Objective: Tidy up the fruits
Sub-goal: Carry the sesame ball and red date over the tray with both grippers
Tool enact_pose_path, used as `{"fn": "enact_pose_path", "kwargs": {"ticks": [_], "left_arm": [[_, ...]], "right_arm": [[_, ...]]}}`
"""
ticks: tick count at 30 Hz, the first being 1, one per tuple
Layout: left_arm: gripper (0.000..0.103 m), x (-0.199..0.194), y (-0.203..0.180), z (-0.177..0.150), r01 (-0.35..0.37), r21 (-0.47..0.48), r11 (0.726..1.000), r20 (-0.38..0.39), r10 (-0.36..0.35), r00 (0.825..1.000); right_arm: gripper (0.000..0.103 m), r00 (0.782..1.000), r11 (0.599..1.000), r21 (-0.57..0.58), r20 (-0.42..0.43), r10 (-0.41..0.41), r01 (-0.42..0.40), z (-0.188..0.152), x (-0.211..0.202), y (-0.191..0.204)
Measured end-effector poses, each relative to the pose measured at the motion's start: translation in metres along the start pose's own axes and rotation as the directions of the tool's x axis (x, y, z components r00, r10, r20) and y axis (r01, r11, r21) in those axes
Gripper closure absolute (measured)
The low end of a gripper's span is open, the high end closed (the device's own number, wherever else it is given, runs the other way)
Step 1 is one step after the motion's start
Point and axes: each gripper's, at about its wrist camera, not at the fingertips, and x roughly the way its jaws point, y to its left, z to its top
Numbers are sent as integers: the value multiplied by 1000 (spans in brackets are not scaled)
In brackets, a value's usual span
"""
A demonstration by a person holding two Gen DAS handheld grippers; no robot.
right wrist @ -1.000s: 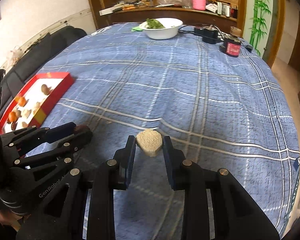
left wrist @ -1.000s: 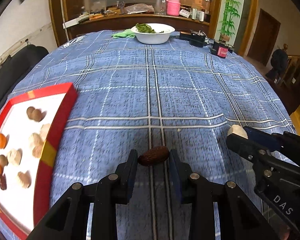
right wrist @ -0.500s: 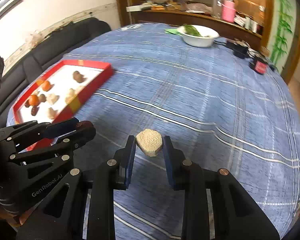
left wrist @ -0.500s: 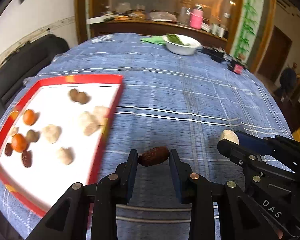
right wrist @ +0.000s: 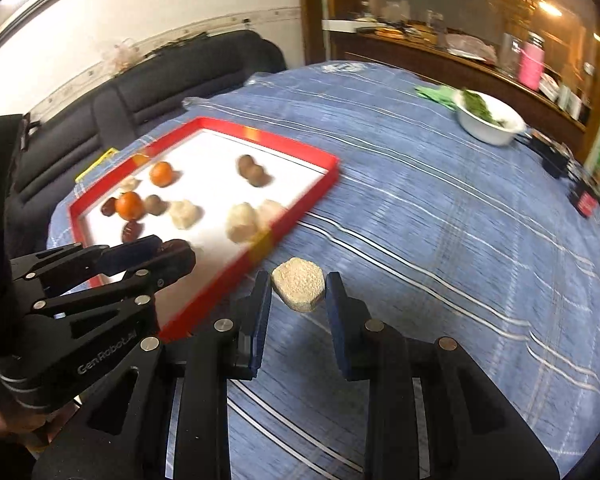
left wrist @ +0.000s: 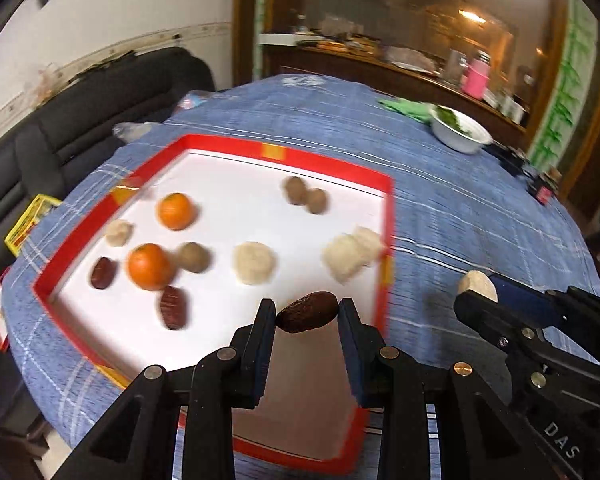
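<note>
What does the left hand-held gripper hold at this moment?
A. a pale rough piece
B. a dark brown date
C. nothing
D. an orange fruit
B: the left hand-held gripper is shut on a dark brown date, above the red tray; the pale rough piece is in the right hand-held gripper.

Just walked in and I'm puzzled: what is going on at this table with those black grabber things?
A person holds a gripper in each hand and is sorting fruit into a red tray. The left gripper pinches a dark brown date above the tray's white floor. The right gripper pinches a pale, rough chunk over the blue tablecloth, just beside the tray. Oranges and other pieces lie inside.
</note>
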Motion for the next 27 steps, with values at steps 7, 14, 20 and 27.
{"fn": "enact_pose_path", "kwargs": {"ticks": [7,14,20,27], "left_arm": [[72,7,52,18,-70,-101,992,15,72,997],[72,21,85,37,-129,-150,980,14,132,991],[72,38,83,57,-150,-133,980,9,153,988],[72,59,53,75,-133,-26,991,-4,133,991]], "right_arm": [[76,999,998,-55,3,44,-44,25,19,33],[76,998,996,-69,4,62,-61,53,46,48],[76,997,997,-52,-31,64,-65,70,84,51],[76,996,996,-60,-64,63,-67,75,101,51]]}}
